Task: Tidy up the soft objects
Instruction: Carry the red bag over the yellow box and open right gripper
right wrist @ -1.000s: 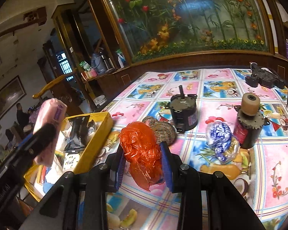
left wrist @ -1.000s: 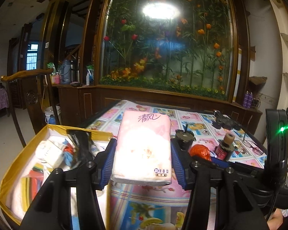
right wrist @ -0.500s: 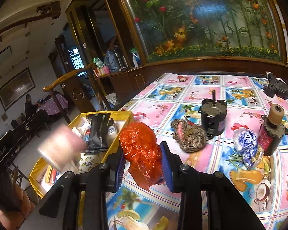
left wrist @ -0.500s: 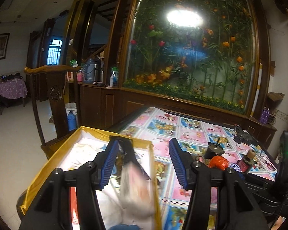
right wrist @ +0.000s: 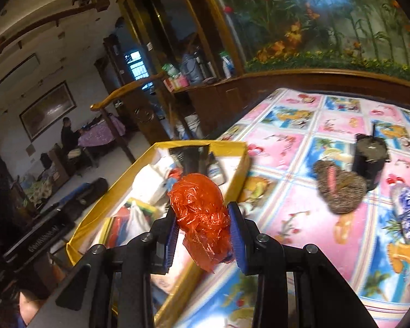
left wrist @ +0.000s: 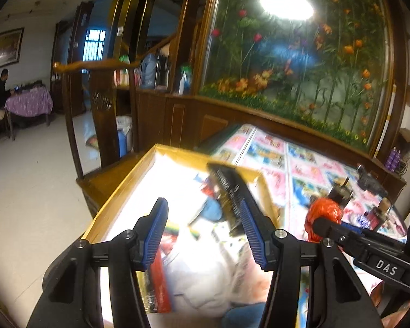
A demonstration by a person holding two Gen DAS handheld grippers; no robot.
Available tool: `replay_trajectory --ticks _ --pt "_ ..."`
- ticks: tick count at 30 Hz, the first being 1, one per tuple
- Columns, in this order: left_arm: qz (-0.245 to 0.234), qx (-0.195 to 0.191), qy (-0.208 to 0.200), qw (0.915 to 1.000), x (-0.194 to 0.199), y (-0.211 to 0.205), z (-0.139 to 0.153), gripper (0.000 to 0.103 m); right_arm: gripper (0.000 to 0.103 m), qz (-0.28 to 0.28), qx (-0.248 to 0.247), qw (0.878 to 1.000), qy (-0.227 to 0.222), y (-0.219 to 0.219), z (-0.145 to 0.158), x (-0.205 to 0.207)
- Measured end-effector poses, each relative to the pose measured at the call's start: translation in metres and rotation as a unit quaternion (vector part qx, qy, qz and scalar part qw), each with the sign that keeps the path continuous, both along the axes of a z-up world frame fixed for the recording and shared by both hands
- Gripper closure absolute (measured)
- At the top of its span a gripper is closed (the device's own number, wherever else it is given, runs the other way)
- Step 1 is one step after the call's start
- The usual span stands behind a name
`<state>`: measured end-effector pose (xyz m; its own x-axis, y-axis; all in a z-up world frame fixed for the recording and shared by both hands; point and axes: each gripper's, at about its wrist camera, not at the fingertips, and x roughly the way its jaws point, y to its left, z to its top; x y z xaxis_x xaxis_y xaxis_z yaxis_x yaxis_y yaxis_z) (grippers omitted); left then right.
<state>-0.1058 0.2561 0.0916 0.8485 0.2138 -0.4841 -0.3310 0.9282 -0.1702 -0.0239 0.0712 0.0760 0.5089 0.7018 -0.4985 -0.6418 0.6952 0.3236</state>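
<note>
Both right gripper (right wrist: pixel 202 229) pads clamping orange bag (right wrist: pixel 202 213)

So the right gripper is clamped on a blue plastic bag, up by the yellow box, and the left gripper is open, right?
Almost. The bag in the right gripper is orange-red, as the right wrist view shows. It is near the yellow box, and the left gripper is open.

grippers: 2, left gripper (left wrist: pixel 203 231), right gripper (right wrist: pixel 202 231)
yellow box (right wrist: pixel 229 145): 1
orange bag (right wrist: pixel 201 210): 1, between right gripper's fingers
black motors (right wrist: pixel 370 158): 1
woven pouch (right wrist: pixel 339 187): 1
blue-white bag (right wrist: pixel 407 207): 1
</note>
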Motion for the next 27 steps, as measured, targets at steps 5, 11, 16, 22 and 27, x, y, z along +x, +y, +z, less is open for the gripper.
replay_trajectory --ticks 5,11,16,22,27 --pt "0.013 -0.016 0.027 0.9994 0.001 0.019 -0.013 0.049 0.065 0.044 -0.016 0.999 0.019 0.037 -0.01 -0.006" --pt "0.025 -0.034 0.049 0.9979 0.005 0.033 -0.025 0.047 0.064 0.069 -0.034 0.996 0.037 0.067 -0.023 -0.008" --pt "0.02 -0.049 0.061 0.9967 0.008 0.039 -0.033 0.034 0.061 0.082 -0.037 0.995 0.031 0.074 -0.024 -0.011" --pt "0.025 -0.057 0.056 0.9965 0.007 0.043 -0.027 0.022 0.042 0.091 -0.031 0.995 0.038 0.072 -0.022 -0.012" --pt "0.02 -0.071 0.05 0.996 0.005 0.048 -0.021 0.022 0.042 0.089 -0.018 0.995 0.029 0.066 -0.017 -0.015"
